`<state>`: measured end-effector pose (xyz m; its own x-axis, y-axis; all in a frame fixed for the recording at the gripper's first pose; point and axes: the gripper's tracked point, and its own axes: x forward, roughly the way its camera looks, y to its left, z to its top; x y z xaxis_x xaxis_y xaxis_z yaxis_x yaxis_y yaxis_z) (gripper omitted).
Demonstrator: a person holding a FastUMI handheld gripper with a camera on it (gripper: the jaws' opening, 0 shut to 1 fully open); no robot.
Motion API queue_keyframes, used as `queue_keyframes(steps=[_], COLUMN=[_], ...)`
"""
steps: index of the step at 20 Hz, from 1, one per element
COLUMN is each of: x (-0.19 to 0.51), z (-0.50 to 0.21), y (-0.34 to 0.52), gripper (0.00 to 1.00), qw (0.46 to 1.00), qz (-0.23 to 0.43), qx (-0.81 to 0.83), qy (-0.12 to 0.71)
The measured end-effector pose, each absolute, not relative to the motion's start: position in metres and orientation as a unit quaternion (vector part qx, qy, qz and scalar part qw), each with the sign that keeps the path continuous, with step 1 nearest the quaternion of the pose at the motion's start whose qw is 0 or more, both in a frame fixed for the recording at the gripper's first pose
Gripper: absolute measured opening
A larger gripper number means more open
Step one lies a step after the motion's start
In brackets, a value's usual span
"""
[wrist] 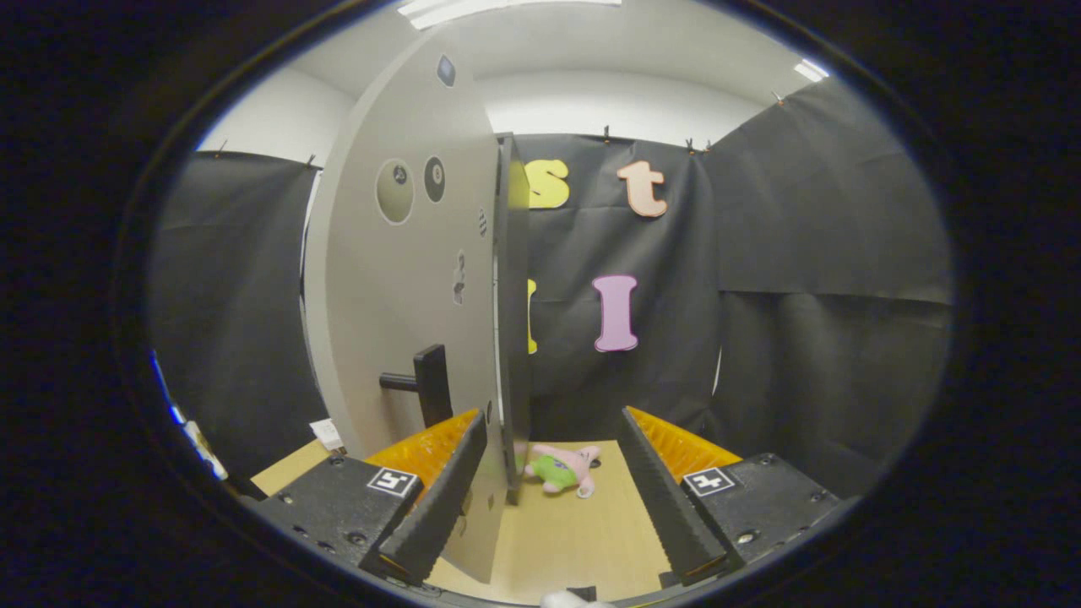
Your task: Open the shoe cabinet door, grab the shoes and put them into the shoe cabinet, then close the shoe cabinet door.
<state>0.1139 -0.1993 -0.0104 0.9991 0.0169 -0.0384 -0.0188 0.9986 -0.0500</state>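
Our gripper [553,490] at the open cabinet door [405,321]

We see the fingers spread wide apart, holding nothing; the door's free edge stands between them, close against the left finger [439,502]. Its dark handle [426,384] sits just above that finger. A pink and green plush toy [564,469] lies on the wooden floor [574,540] just beyond.

The tool [553,490] stands with its fingers spread wide. The tall grey cabinet door [405,279] with its black handle [432,384] stands edge-on just inside the left finger. Beyond the fingers, a small pink-and-green plush toy [564,469] lies on the otherwise bare light wooden table [574,532].
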Motion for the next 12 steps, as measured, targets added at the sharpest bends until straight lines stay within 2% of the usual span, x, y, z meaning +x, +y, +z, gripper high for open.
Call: queue_keyframes(steps=[3, 4, 6, 12], x=[0.115, 0.115, 0.11, 0.106], z=[-0.008, -0.007, -0.007, -0.009], y=[-0.191, -0.189, -0.186, -0.171], gripper=[0.99, 0.95, 0.94, 0.94], qw=[0.999, 0.999, 0.998, 0.998], qz=[0.014, 0.012, 0.001, -0.023], qx=[-0.038, -0.043, -0.052, -0.036], qy=[0.027, 0.024, 0.025, 0.035])
